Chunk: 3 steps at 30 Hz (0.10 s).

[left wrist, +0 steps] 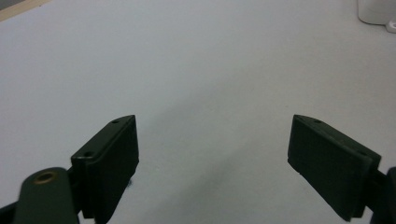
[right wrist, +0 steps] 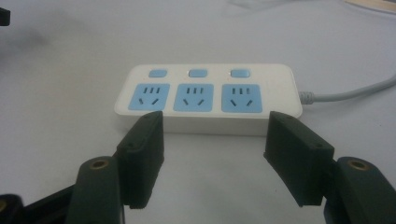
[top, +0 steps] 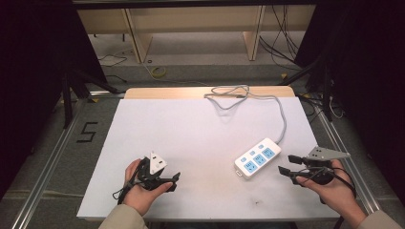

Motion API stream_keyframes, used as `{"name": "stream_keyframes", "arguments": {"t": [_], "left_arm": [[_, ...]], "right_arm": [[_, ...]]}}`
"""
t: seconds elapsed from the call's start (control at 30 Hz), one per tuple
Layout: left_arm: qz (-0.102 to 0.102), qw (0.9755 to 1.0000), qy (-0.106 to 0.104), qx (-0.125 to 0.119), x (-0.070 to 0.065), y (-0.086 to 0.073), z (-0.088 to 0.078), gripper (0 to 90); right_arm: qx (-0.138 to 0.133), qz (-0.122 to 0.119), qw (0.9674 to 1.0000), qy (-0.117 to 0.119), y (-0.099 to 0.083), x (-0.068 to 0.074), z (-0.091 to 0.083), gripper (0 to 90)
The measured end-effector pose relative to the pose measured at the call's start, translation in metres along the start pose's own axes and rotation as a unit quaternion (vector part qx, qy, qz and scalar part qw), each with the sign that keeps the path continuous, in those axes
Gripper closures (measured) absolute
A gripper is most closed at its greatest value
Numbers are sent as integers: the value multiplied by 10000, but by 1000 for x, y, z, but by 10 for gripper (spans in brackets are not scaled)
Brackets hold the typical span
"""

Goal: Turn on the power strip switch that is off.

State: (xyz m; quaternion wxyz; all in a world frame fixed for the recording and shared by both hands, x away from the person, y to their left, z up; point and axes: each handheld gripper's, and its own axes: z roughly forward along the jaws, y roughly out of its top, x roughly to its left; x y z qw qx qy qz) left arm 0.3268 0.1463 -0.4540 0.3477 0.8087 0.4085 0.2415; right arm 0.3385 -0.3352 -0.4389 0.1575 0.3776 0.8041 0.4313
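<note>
One power strip (top: 258, 158) lies on the white table (top: 191, 138), right of centre and toward the near edge, set at a slant. It is white with three blue sockets (right wrist: 193, 97) in a row and three small blue buttons (right wrist: 198, 73) above them, one per socket. One grey cord (top: 282, 114) runs from its far end up the table and loops near the far edge, where a strip of bare wood (top: 162, 92) shows beyond the white surface.

Two grippers are in play, one in each hand. The left gripper (top: 173, 181) sits near the front left of the table, held low by the left hand (top: 141, 191), its jaws spread wide with nothing between them; in the left gripper view they frame bare table, and a corner of the strip shows at the top right. The right gripper (top: 290, 165) is held by the right hand (top: 334, 188) just beside the strip's near right side, its jaws also spread apart and empty. In the right gripper view the strip lies straight ahead, just beyond the fingertips (right wrist: 144, 135), not touching them. Nothing lies between either gripper and the strip.

Beyond the table, wooden furniture (top: 191, 24) stands on the floor, loose cables (top: 282, 33) trail at the right, and a "5" mark (top: 87, 131) sits on the floor at the left.
</note>
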Motion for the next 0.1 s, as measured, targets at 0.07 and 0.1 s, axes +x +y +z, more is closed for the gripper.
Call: {"name": "stream_keyframes", "arguments": {"t": [0.07,0.1], "left_arm": [[-2,10000,-1,-2,0,0,0,160],[-7,10000,-6,-3,0,0,1,160]], "right_arm": [[-2,-8,10000,-6,0,0,0,378],[-2,-9,10000,-7,0,0,0,378]]}}
